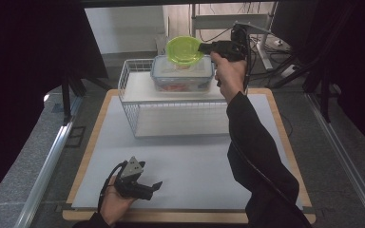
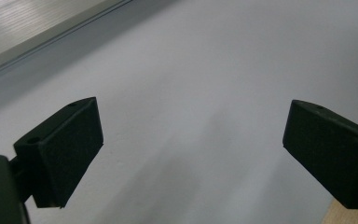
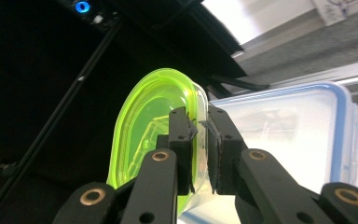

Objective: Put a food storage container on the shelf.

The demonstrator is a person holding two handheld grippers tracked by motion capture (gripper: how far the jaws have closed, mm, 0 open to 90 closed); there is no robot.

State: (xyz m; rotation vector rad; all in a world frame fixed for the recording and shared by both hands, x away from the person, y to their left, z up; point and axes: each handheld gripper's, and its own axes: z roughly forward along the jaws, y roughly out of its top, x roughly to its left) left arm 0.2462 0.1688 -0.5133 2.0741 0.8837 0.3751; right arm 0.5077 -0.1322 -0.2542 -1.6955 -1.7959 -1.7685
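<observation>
Green bowl (image 1: 184, 49): clamped by rim in right gripper (image 3: 202, 135), prob. just above lidded container (image 1: 183, 73); to be kept level, grip firm. Left gripper (image 2: 191, 149): wide, idle.

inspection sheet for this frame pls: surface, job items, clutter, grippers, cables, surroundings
Surface: pale grey mat on a wood-edged table.
Job's things: green bowl held by its rim, above lidded clear container on white wire rack.
Clutter: nothing seen.
Grippers: right gripper shut on the bowl rim; left gripper open, low over the mat.
Cables: black cable along the right sleeve.
Surroundings: dark curtains, metal rails, grey floor.
</observation>
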